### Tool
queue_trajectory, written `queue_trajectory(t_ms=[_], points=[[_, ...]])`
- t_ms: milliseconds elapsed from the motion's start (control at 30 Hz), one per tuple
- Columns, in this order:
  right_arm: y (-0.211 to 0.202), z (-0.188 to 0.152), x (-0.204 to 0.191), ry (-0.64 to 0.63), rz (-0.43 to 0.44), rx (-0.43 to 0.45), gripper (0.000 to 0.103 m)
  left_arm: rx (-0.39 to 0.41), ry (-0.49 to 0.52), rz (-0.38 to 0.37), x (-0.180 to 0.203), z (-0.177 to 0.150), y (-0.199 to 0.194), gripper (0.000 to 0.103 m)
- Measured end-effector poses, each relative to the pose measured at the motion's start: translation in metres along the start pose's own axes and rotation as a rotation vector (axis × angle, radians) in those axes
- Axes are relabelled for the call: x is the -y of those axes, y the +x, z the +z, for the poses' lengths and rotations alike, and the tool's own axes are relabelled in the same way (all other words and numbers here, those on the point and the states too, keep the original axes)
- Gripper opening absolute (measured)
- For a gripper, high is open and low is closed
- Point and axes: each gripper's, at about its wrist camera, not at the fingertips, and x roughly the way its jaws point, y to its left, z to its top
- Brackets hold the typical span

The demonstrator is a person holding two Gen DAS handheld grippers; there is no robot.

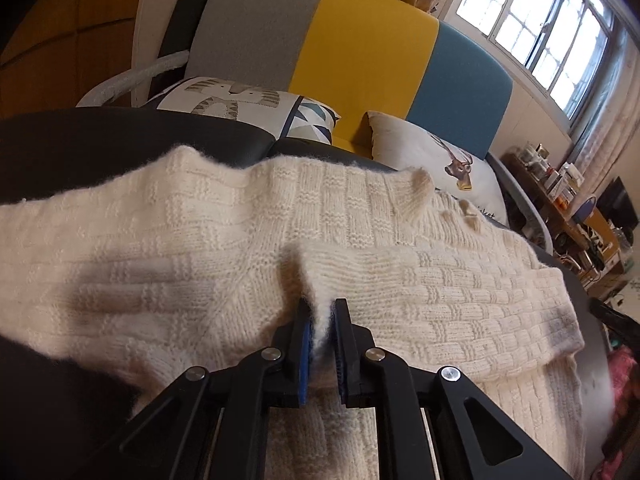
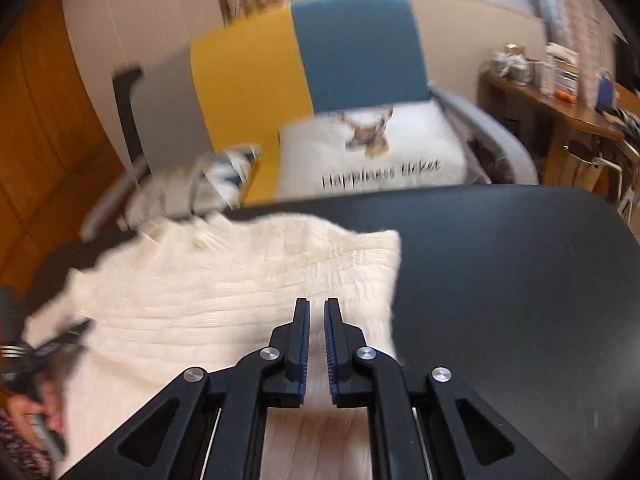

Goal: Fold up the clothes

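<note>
The cream knitted sweater (image 1: pixel 248 240) lies spread on the dark surface (image 1: pixel 80 140), its long axis running left to right across the left wrist view. One sleeve (image 1: pixel 460 300) is folded over the body and points toward the right edge of the surface, its ribbed cuff near the middle of the garment. The sweater's near part is cut off by the bottom of the picture and partly covered by the tool's black arms.

The left tool (image 1: pixel 322 320) has its blue-padded jaws closed on a raised ridge of the knit at the cuff end of the sleeve; the wool bulges up between the pads.

In the right wrist view everything is blurred by motion. The sweater (image 2: pixel 220 292) covers the left half of the surface (image 2: pixel 520 280), and its right edge ends just right of the right tool (image 2: pixel 317 320). That tool's jaws stand nearly together with a narrow gap; no fabric is pinched there, only knit seen beneath. At the sweater's left edge the left tool (image 2: pixel 60 340) and the hand (image 2: pixel 44 408) holding it are hard to make out.

Beyond the sweater stands a sofa (image 1: pixel 360 52) with printed cushions (image 1: pixel 440 160).
</note>
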Motion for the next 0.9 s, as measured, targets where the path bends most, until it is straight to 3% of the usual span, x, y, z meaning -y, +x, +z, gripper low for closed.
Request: queue_trajectory(t_ms=[100, 167, 267, 333, 433, 500, 667, 767, 900], points=[[0.037, 0.010, 0.004, -0.042, -0.063, -0.077, 0.005, 0.005, -0.015, -0.019, -0.003, 0.000, 0.000, 0.011], [0.054, 0.011, 0.021, 0.000, -0.114, -0.121, 0.001, 0.007, -0.026, -0.031, -0.005, 0.000, 0.000, 0.013], [0.055, 0.007, 0.046, 0.152, -0.069, -0.085, 0.000, 0.009, -0.034, -0.040, -0.007, -0.001, 0.000, 0.014], [0.052, 0.008, 0.039, 0.129, -0.105, -0.086, 0.000, 0.009, -0.043, -0.048, -0.008, -0.001, 0.001, 0.014], [0.036, 0.010, 0.003, 0.054, -0.112, -0.061, 0.008, 0.009, -0.061, -0.067, -0.011, -0.001, 0.001, 0.014], [0.020, 0.002, -0.035, -0.028, -0.013, -0.015, 0.009, 0.007, -0.081, -0.087, -0.014, -0.001, 0.002, 0.014], [0.018, -0.020, -0.107, -0.155, 0.190, -0.033, 0.009, 0.000, -0.110, -0.113, -0.017, 0.000, 0.002, 0.014], [0.031, -0.033, -0.139, -0.220, 0.198, -0.104, 0.009, -0.033, -0.130, -0.128, -0.019, 0.005, 0.000, 0.014], [0.050, -0.044, -0.152, -0.263, 0.126, -0.155, 0.009, -0.040, -0.238, -0.119, -0.047, 0.015, -0.022, 0.018]])
